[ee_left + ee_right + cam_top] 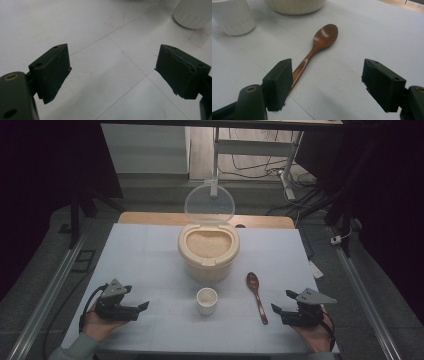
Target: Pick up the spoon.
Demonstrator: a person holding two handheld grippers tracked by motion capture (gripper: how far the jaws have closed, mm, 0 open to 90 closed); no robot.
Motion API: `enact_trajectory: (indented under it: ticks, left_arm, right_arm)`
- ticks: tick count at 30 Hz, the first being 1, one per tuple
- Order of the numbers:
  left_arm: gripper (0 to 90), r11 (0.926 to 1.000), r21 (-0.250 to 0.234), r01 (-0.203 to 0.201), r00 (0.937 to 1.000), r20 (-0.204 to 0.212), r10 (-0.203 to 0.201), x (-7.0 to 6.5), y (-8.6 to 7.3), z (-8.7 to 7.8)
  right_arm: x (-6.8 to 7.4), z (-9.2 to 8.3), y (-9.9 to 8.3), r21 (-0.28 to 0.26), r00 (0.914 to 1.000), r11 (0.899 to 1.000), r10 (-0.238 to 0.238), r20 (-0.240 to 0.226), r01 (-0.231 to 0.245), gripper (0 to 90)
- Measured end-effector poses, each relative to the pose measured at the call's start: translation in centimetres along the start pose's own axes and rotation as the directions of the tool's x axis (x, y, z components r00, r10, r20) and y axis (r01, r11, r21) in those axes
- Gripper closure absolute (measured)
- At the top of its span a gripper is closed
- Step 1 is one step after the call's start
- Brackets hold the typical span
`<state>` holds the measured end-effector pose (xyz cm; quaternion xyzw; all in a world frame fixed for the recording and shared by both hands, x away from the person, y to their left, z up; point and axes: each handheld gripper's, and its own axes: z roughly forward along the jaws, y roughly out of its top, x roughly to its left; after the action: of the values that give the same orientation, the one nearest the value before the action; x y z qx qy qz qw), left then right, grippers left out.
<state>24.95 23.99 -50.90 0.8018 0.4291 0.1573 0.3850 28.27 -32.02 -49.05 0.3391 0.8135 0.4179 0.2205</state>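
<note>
Wooden spoon [322,42] lying flat on the white table [145,255], handle toward the right gripper [284,304], bowl end pointing off at the rice tub [208,251]. Cup [207,300] just left of it, close in front of the tub, whose clear lid [209,204] stands flipped up. Probably a scoop-rice-into-cup job, so grabbing the spoon looks like step one.

Right tongs spread wide, nothing between them. Seen from the right gripper view, handle tip tucked behind the left jaw, so not centred yet. Best bet: slide over until the handle sits midway between the jaws, come down low and flat, then pinch near the tail end rather than the neck. Thin, glossy handle, likely to roll or squirt out if caught off-centre. Worth keeping the bowl face-up and level for the scoop later.

Left gripper [139,298] also wide open and holding nothing, parked near the table's front left, jaws aimed inward toward the cup [193,12]. Could steady the cup there when pouring starts.

Both hands [97,325] low at the near edge, palms under the grippers, forearms in from the bottom, jaws roughly level and angled toward the middle.
</note>
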Motion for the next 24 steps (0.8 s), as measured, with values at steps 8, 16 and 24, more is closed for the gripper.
enact_trajectory:
  ticks: [8, 16, 24]
  left_arm:
    - [11.6, 1.0000, 0.001, 0.004, 1.0000, 0.004, -0.004, 0.14, -0.07, 0.02]
    - [10.7, 0.9999, 0.012, 0.005, 0.9999, 0.012, -0.005, 0.14, -0.06, 0.11]
    - [10.7, 0.9999, 0.000, 0.012, 0.9999, 0.002, -0.012, 0.31, -0.13, 0.10]
  right_arm:
    - [-0.03, -0.08, 0.05, 0.005, 1.0000, 1.000, 0.009, 0.005, -0.009, 25.9]
    - [0.01, -0.07, 0.19, 0.013, 0.9999, 1.000, 0.015, -0.005, -0.015, 26.5]
    - [0.24, -0.30, 0.72, 0.014, 1.0000, 1.000, 0.009, 0.002, -0.009, 27.4]
